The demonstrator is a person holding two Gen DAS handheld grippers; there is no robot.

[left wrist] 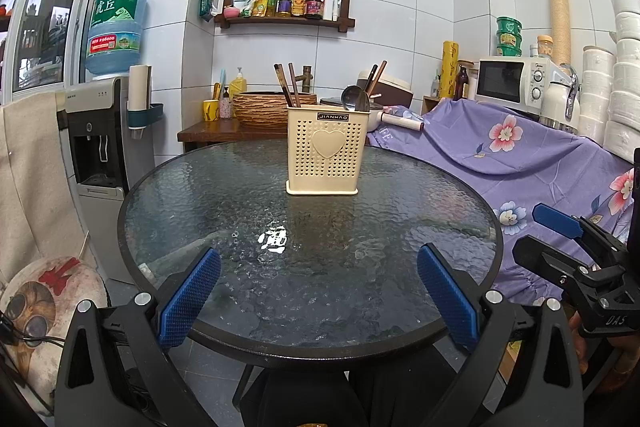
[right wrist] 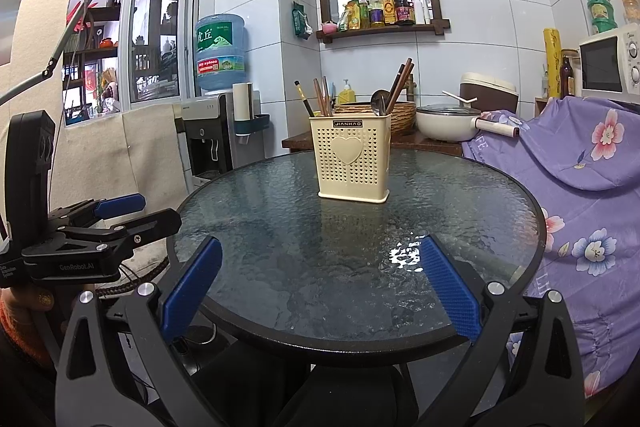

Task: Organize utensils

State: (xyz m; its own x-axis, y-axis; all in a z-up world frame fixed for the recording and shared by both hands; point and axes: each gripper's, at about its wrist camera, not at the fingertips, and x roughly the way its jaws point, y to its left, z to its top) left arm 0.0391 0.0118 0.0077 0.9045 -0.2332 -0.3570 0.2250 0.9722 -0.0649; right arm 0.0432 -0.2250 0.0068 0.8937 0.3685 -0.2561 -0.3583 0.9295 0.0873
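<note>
- The cream utensil holder (left wrist: 322, 151) with a heart on its front stands upright on the round glass tabletop (left wrist: 208, 195), toward the far side.
- Chopsticks (left wrist: 289, 87) lean out of its left compartment; a spoon (left wrist: 352, 97) and more chopsticks sit in the right one.
- The left tongs (left wrist: 318, 297) hover over the near rim, blue pads (left wrist: 188, 299) wide apart, holding nothing.
- The right tongs (right wrist: 320, 291) hover likewise, spread apart and empty, well short of the holder.
- A purple flowered cloth (right wrist: 592, 163) drapes beside the tabletop.
</note>
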